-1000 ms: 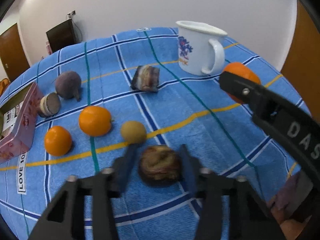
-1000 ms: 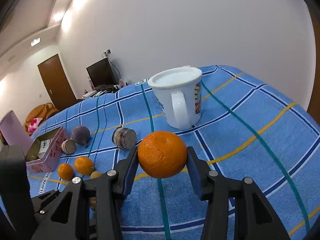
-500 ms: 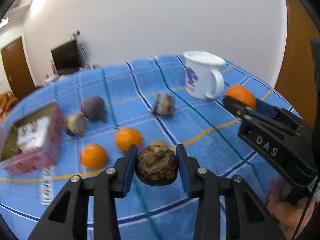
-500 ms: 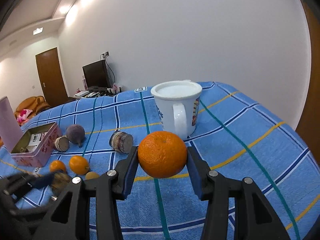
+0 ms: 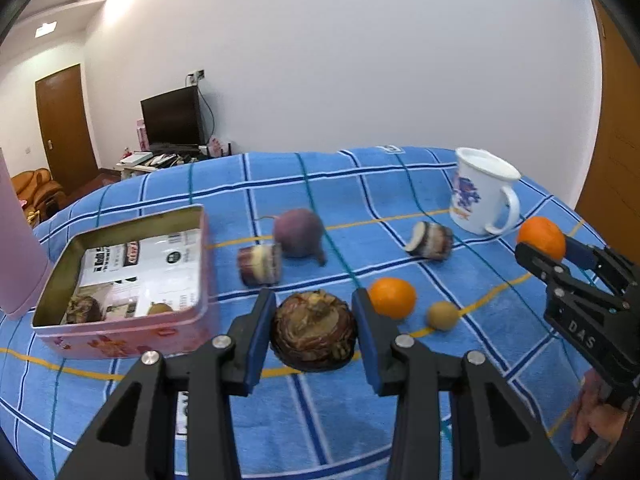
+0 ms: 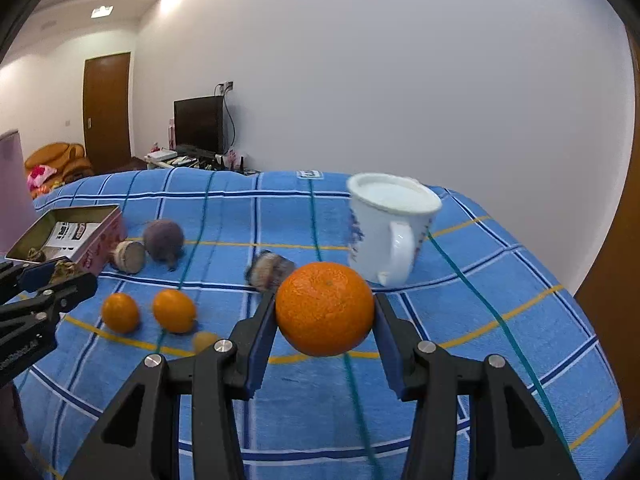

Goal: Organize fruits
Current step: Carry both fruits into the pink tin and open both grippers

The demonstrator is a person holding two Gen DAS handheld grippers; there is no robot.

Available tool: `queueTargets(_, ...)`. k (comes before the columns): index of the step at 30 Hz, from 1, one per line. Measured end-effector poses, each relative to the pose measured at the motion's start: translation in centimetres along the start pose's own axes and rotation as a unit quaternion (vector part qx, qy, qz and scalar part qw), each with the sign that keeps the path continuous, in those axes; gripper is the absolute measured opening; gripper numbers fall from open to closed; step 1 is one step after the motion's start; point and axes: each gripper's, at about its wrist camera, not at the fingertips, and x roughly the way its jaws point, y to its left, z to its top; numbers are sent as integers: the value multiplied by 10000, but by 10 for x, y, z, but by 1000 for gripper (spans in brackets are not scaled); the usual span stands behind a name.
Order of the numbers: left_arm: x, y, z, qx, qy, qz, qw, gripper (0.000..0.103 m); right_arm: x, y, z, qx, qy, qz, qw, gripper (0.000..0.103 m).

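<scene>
1. Left wrist view: the left tool (image 5: 314, 330) pinches a brown, scaly round fruit (image 5: 313, 331) between its blue pads, lifted clear of the blue plaid cloth (image 5: 400, 184). The open pink tin (image 5: 120, 312) sits just to its left, with a couple of small fruits already inside. The fruit's rough, rounded skin could, I judge, roll out of the pads if the tool tilts on the way over. Releasing too low risks knocking the tin's near wall.

2. Right wrist view: the right tool (image 6: 325, 314) is pinching an orange (image 6: 325, 309), held in the air. The white mug (image 6: 390, 226) stands just behind. The left tool (image 6: 44, 288) is between this orange and the tin (image 6: 100, 240), so both reaching in together could collide. Two loose oranges (image 6: 148, 312) near the path might be nudged and roll.
</scene>
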Motion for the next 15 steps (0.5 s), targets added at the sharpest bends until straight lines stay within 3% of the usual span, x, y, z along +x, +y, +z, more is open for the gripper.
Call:
queueTargets(8,-7,32,10,31,-293,314,9991,41,2,49,19,-115,-87,206,9997,49)
queueTargets(15,-4,74,13,-263,-311,557,9976,41,8,92,28,-198,-74,465,9987,49)
